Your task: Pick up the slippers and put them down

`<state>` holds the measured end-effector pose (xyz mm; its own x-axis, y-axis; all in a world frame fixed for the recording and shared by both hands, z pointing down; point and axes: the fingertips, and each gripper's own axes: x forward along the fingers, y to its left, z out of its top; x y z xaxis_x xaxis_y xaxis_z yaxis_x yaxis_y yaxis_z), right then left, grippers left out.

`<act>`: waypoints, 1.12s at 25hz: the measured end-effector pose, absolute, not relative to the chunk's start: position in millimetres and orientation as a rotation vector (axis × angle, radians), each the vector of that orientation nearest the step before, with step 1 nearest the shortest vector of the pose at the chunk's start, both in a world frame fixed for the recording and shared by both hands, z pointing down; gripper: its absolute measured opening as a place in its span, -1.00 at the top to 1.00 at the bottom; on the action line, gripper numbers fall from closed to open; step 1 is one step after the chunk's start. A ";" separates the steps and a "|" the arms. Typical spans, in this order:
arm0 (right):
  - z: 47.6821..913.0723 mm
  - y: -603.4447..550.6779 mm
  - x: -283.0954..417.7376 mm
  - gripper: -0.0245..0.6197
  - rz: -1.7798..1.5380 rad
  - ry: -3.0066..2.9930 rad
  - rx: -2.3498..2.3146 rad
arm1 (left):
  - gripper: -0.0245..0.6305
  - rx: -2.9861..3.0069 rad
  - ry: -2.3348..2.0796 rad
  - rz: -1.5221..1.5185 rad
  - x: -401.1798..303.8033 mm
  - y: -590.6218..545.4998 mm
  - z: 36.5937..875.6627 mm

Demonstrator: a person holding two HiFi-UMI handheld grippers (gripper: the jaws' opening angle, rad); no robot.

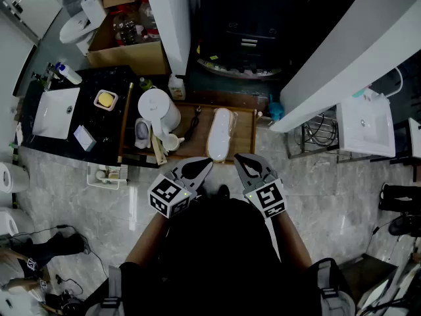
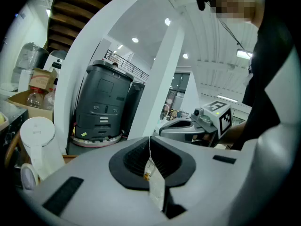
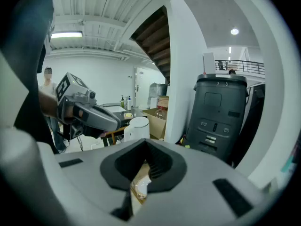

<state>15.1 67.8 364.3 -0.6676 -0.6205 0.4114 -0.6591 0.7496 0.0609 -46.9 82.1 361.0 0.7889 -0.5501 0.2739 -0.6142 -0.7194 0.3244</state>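
Observation:
A pale cream slipper (image 1: 222, 134) lies lengthwise on a low wooden table (image 1: 247, 137), just beyond both grippers. My left gripper (image 1: 205, 166) hovers near the table's front edge, a little left of the slipper's near end, jaws shut and empty. My right gripper (image 1: 241, 158) hangs to the right of that end, also shut with nothing in it. In the left gripper view the jaws (image 2: 150, 149) meet in a thin line and the right gripper (image 2: 188, 126) shows beyond them. The right gripper view shows shut jaws (image 3: 143, 147) and the left gripper (image 3: 87, 114).
A white kettle (image 1: 158, 109) and a cup (image 1: 172, 141) stand on the table's left part. Left of it is a black counter (image 1: 99, 78) with a sink (image 1: 56, 114). A dark grey machine (image 1: 247, 38) and white columns (image 1: 172, 18) stand behind; a white basin (image 1: 365, 127) at right.

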 end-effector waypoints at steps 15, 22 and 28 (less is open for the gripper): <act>367.7 67.1 2.2 0.90 0.137 -2.521 1.019 | 0.88 2.591 -0.831 0.240 -59.8 82.6 360.0; 374.7 66.5 0.6 0.90 0.137 -2.514 1.011 | 0.88 2.595 -0.832 0.285 -62.8 79.6 368.7; 379.1 67.4 10.1 0.90 0.169 -2.558 0.909 | 0.88 2.528 -0.917 0.272 -50.6 76.3 369.3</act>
